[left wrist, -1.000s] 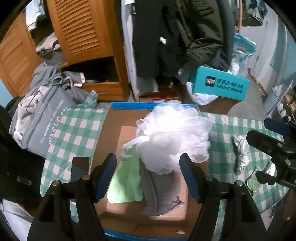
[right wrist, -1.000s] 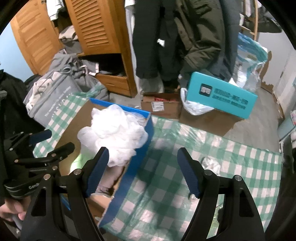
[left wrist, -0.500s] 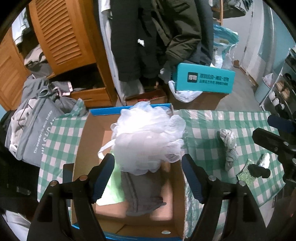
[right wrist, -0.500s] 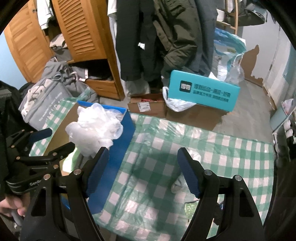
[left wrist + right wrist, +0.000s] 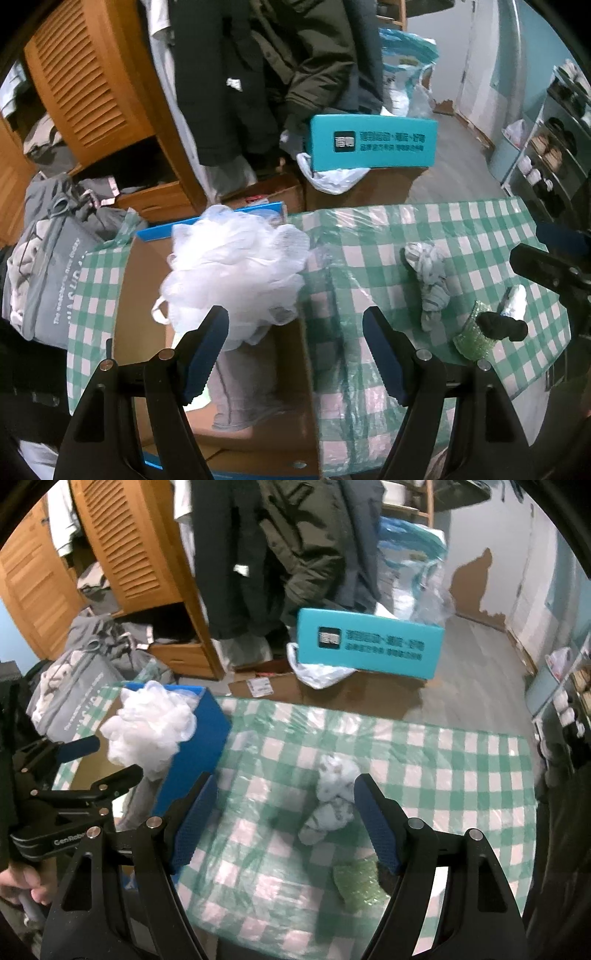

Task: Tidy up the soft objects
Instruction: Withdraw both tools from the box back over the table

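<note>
The rolled sock [image 5: 332,801] is the soft thing I want next. It lies on the desk [image 5: 461,760], on the green checked cloth, and it is not in the box yet. From my right hand-held gripper [image 5: 284,821] it sits just ahead, between the two fingers but closer to the right one. Its long side runs away from me and leans a bit to the right, so the fingers would close across its thin side. That is good for a grab, I think.

My right hand-held gripper is wide open and holds nothing. My left hand-held gripper [image 5: 295,350] is wide open too, and nothing is in it. Its jaws have just been opening a little more.

From the left one, the sock [image 5: 428,280] is far off to the right, past the box wall. So the right hand is nearer, and I think it should take the sock.

The cardboard box [image 5: 291,369] is under my left hand-held gripper. The white bath puff [image 5: 236,269] already sits in it, on top of a grey cloth [image 5: 247,387].

A green sponge [image 5: 360,886] lies near my right finger, closer to me than the sock. I should not pinch it by mistake.
</note>
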Available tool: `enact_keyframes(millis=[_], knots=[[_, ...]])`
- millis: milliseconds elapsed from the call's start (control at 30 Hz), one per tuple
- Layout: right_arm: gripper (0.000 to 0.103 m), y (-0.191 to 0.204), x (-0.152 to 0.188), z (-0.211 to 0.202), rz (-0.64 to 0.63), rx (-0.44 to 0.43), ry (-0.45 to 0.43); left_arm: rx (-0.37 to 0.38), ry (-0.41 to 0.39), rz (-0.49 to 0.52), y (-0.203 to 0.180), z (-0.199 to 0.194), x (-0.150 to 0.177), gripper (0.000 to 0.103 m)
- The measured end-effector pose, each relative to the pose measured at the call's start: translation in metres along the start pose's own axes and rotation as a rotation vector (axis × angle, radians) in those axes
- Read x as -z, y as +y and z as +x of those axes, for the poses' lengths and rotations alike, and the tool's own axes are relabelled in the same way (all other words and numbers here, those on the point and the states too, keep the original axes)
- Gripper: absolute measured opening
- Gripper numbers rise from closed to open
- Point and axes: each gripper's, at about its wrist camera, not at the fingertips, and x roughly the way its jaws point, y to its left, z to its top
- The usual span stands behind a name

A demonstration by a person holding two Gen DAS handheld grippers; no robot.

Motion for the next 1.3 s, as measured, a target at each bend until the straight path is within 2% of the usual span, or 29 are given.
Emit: enact_keyframes(millis=[833,967,1300], knots=[[0.076,-0.074,0.035,-0.006,0.109,0.115,0.044,0.067,0.110,0.100,-0.073,0.042,-0.002,0.077],[0.076,-0.088,0.039,-0.006,0.135,0.129,0.050,0.078,0.120,0.114,-0.084,0.047,-0.003,0.082],[0.076,-0.123,0.054,-0.001,0.205,0.167,0.085,0.108,0.167,0.127,-0.104,0.067,-0.005,0.082]])
